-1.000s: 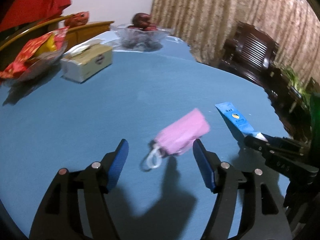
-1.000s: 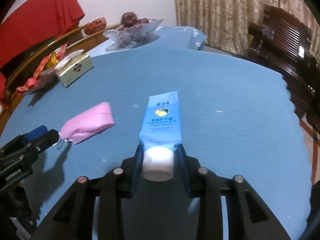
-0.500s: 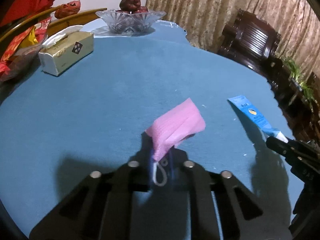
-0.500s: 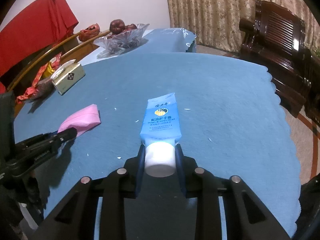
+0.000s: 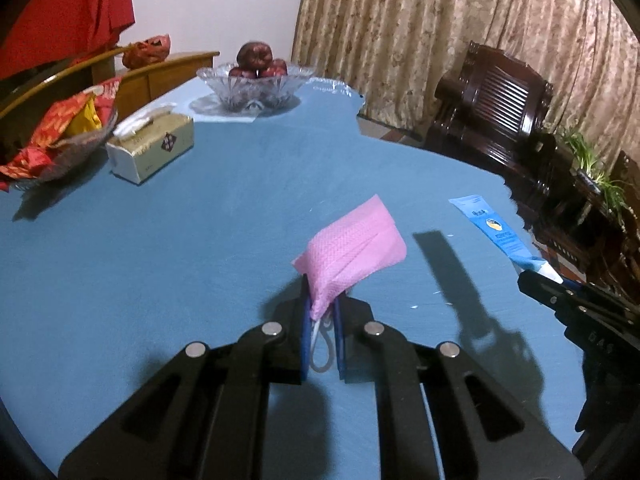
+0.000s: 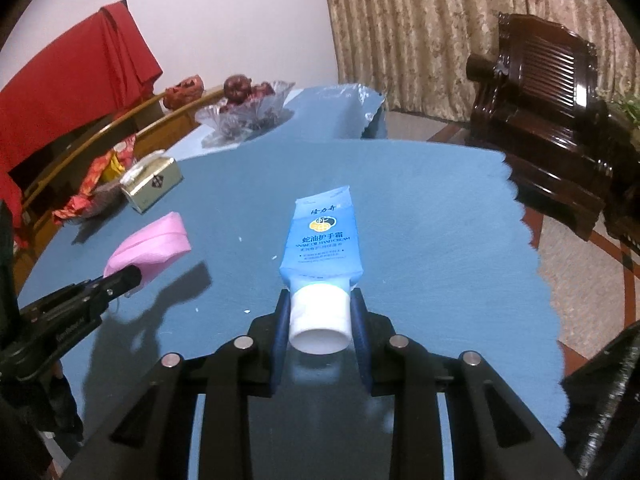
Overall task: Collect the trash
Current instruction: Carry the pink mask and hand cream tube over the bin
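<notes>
1. Plainly, both pieces of trash are already off the counter [image 5: 160, 248] and each sits straight ahead of its own tongs, so the coming move turns on where they must be carried, and no bin or bag shows in either view.
2. The pink face mask [image 5: 352, 248] projects forward and slightly right from the left tongs [image 5: 321, 320], its long axis running up and away from the fingertips, its far end free in the air above the blue cloth.
3. The left tongs are nearly closed, pinching the mask's near end; the white ear loop [image 5: 320, 344] hangs down in the narrow gap between the blue pads.
4. The blue hand cream tube [image 6: 322, 236] lies along the axis of the right tongs [image 6: 320, 316], crimped end pointing away, white cap [image 6: 319, 320] toward the camera.
5. The right tongs are closed onto that cap, one pad on each side of it; the flat body sticks out unsupported beyond the fingertips.
6. From the left wrist view, the right tongs [image 5: 532, 280] and the tube [image 5: 496, 232] stand well to the right of the mask; from the right wrist view, the left tongs [image 6: 132, 276] and the mask [image 6: 150, 244] are off to the left, so the two loads are apart and not touching.
7. My judgement: the mask, held only by a soft edge, is the likelier of the two to slip during a carry, while the rigid cap gives a firmer hold.
</notes>
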`<action>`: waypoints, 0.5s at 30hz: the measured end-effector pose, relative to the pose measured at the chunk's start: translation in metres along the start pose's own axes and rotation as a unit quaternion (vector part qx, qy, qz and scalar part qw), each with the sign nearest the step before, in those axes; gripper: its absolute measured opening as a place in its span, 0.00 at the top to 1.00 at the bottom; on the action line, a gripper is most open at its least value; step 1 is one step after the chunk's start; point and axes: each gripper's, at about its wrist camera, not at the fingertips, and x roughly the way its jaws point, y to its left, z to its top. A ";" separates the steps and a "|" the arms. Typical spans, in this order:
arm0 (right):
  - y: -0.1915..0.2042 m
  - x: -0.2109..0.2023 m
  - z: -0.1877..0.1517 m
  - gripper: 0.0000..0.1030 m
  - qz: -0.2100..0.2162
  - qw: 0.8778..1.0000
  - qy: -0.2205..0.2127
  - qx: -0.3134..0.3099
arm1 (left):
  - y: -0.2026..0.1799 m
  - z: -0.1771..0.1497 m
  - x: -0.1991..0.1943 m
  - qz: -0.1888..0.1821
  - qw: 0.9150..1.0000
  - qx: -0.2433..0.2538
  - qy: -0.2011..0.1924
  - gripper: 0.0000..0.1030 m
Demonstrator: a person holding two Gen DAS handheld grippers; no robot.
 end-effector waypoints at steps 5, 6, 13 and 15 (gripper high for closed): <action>-0.003 -0.028 0.004 0.72 0.000 1.000 -0.018 -0.004 | -0.015 0.002 -0.020 0.004 1.000 0.004 -0.010 0.92; -0.004 -0.035 0.005 0.72 0.000 1.000 -0.022 -0.005 | -0.020 0.002 -0.025 0.003 1.000 0.005 -0.013 0.92; -0.011 -0.084 0.008 0.72 -0.002 0.998 -0.055 -0.006 | -0.051 0.004 -0.059 -0.010 0.999 0.015 -0.030 0.92; -0.014 -0.097 0.008 0.72 -0.001 0.998 -0.064 -0.005 | -0.061 0.004 -0.068 -0.015 0.999 0.019 -0.035 0.92</action>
